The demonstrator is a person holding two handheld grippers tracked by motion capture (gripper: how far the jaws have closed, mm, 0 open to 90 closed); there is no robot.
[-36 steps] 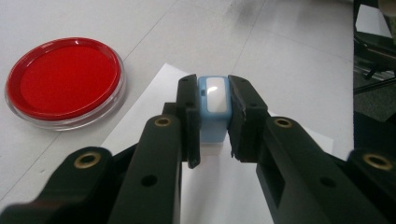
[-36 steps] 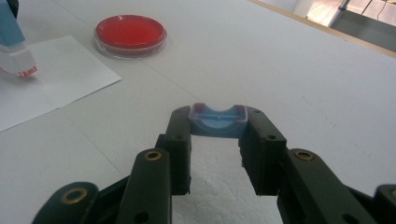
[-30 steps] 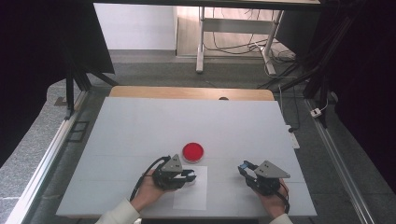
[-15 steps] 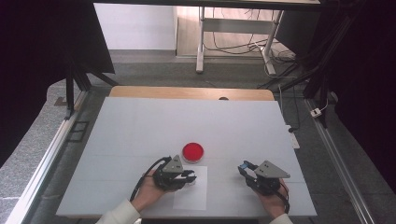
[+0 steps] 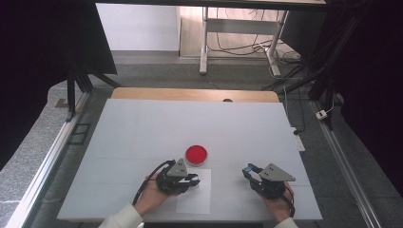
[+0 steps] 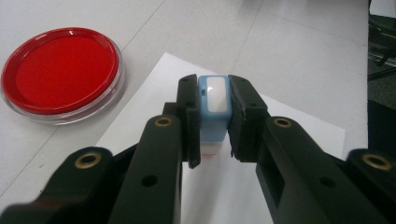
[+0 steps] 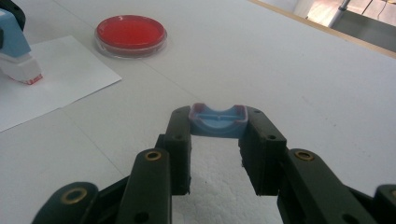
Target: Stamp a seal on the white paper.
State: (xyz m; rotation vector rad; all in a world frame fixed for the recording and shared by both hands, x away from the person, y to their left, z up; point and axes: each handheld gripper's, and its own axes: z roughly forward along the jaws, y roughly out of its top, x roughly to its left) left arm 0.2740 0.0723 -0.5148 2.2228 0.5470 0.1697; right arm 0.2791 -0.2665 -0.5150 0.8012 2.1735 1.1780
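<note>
My left gripper (image 6: 214, 89) is shut on a small light-blue stamp (image 6: 214, 112) with a white base, held over a white paper sheet (image 6: 299, 135). In the right gripper view the stamp (image 7: 15, 46) is tilted, its red-edged base down at the paper (image 7: 65, 74). My right gripper (image 7: 218, 116) is shut on the stamp's light-blue cap (image 7: 218, 124), low over the table. A round clear dish with a red ink pad (image 5: 196, 154) sits just beyond the left gripper (image 5: 191, 180). The right gripper (image 5: 248, 170) rests at the front right.
The white table (image 5: 142, 128) stretches far back to a wooden strip (image 5: 190, 94) along its rear edge. Black frame posts and cables stand beyond it. The paper sheet (image 5: 195, 202) lies near the front edge.
</note>
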